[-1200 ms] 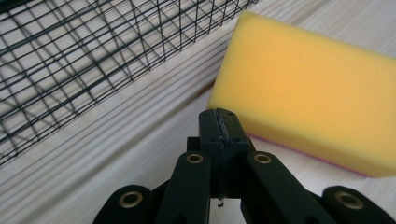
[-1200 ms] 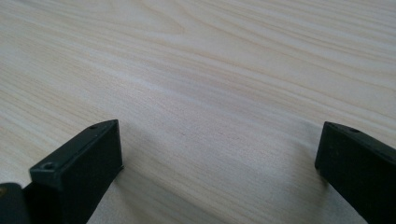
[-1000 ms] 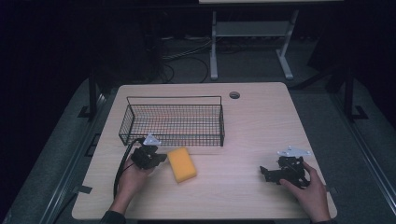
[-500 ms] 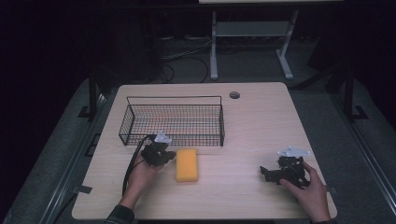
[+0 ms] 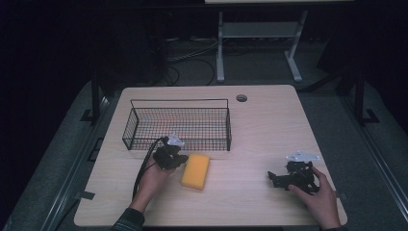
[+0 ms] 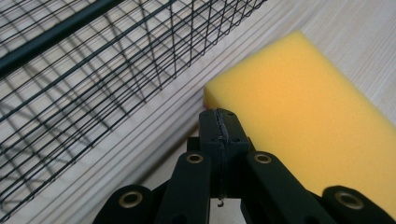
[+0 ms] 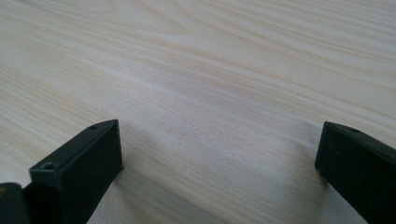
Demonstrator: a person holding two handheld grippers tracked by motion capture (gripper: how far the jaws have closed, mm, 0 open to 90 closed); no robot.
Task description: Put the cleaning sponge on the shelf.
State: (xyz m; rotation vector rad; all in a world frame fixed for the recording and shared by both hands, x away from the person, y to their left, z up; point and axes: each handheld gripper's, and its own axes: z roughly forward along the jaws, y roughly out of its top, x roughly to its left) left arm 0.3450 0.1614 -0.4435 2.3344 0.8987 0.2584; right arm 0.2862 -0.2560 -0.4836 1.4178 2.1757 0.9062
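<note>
- Your left gripper [image 5: 174,156] has slid rightward since a second ago, to the yellow sponge's [image 5: 196,171] left edge; its jaws are clenched together, empty.
- Your right gripper [image 5: 288,178] sits with jaws spread wide over bare table [image 5: 269,125].
- The sponge lies just before the wire basket [image 5: 178,126].

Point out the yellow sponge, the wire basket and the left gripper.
yellow sponge [image 5: 195,171]: high view, middle of its top face.
wire basket [image 5: 228,127]: high view, right end wall of the mesh.
left gripper [image 6: 219,130]: left gripper view, where the two jaw tips meet, shut.
</note>
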